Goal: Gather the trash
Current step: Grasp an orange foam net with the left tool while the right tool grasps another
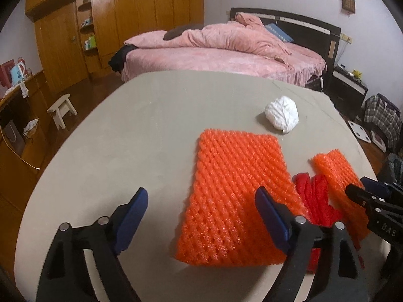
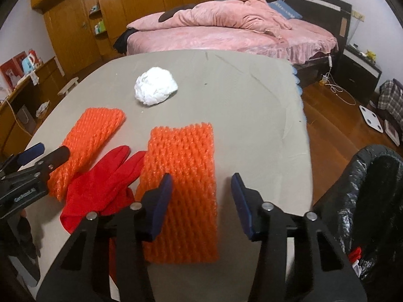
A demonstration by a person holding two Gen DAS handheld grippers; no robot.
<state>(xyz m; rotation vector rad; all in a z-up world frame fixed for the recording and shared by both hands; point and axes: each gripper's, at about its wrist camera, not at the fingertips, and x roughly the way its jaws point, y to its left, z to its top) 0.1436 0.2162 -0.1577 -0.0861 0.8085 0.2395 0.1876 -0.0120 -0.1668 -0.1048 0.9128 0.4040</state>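
Note:
Two orange foam nets lie flat on the grey table (image 1: pixel 121 138). My left gripper (image 1: pixel 201 201) hovers open over one orange net (image 1: pixel 234 191), whose near end lies between the wide blue pads without touching them. My right gripper (image 2: pixel 201 191) stands open, its jaws narrower, over the other orange net (image 2: pixel 186 176), the pads clear of it. A red glove (image 2: pixel 100 186) lies between the two nets. Farther back sits a crumpled white paper wad (image 2: pixel 155 89). Each view also shows the other gripper: the right gripper (image 1: pixel 357 186) and the left gripper (image 2: pixel 47 153).
A black trash bag (image 2: pixel 365 201) stands open just off the table's right edge, with some scraps inside. Beyond the table are a pink bed (image 1: pixel 226 50), wooden wardrobes (image 1: pixel 126 12) and a small white stool (image 1: pixel 61 109). A white scale (image 2: pixel 370 118) lies on the wooden floor.

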